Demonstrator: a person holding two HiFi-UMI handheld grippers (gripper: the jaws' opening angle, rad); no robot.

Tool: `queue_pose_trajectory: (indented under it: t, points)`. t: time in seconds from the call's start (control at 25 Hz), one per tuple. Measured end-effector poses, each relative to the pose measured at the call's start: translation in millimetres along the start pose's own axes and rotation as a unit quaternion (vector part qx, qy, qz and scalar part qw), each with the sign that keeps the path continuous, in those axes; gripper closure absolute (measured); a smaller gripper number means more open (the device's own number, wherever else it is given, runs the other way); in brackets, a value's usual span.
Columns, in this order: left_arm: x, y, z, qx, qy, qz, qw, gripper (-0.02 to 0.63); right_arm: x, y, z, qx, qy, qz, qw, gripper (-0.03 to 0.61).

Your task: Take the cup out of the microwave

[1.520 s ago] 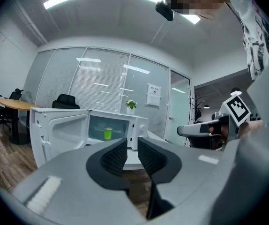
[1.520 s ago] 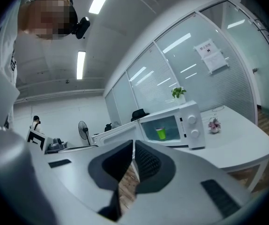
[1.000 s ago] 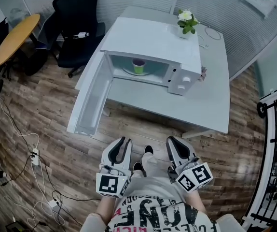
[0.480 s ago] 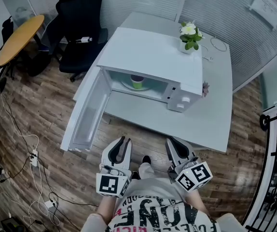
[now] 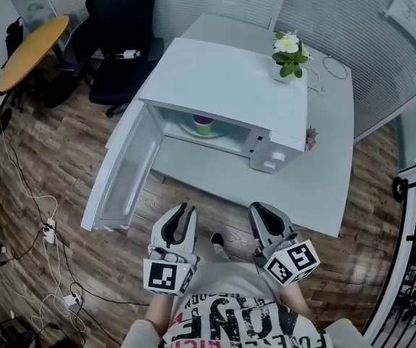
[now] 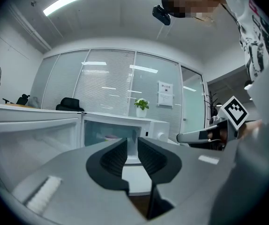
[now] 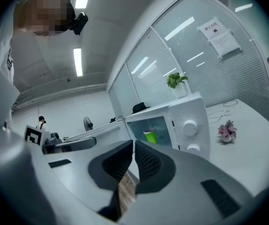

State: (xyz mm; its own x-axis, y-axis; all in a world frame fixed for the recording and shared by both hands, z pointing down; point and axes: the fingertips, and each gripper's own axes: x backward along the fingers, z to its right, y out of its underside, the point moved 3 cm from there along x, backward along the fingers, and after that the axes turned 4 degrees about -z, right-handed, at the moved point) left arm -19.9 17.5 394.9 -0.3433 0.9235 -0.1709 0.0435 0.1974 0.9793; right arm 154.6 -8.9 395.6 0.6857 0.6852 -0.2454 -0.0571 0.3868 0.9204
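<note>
A green cup (image 5: 203, 125) stands on the turntable inside the white microwave (image 5: 222, 71), whose door (image 5: 121, 172) hangs wide open to the left. The right gripper view shows the cup (image 7: 150, 136) upright in the lit cavity. Both grippers are held low in front of my body, well short of the table (image 5: 317, 187). My left gripper (image 5: 179, 217) (image 6: 132, 142) points at the cavity and is open by a narrow gap, with nothing in it. On my right gripper (image 5: 264, 217) (image 7: 133, 144) the tips all but touch, and nothing is between them.
A potted plant (image 5: 288, 53) sits on the microwave's back right corner. A small pink flower (image 5: 309, 138) and a cable loop (image 5: 335, 67) lie on the table to its right. At the left are a black office chair (image 5: 121, 42), a round wooden table (image 5: 34, 49) and floor cables (image 5: 48, 230).
The microwave and table have slid lower and nearer in the head view as I step towards them. Both grippers keep their place in front of me, jaws unchanged.
</note>
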Motion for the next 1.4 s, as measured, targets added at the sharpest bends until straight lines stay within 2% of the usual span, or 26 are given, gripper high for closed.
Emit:
queue_pose_trajectory:
  t: [0.48,1.08,1.4]
  points:
    - [-25,-3,-8,0.002,0.020,-0.004,0.9998,0.534,-16,-4,19,-0.013,0.017,-0.004,1.000,0.557]
    - [-102,-44,-94,-0.009,0.069,0.010,0.9975,0.535,-100,-44,19,-0.016,0.064,0.005,0.998,0.557]
    - [-132,-47,-123,-0.008,0.094,0.007,0.9955,0.534,-132,-49,28,-0.025,0.096,0.011,0.995,0.557]
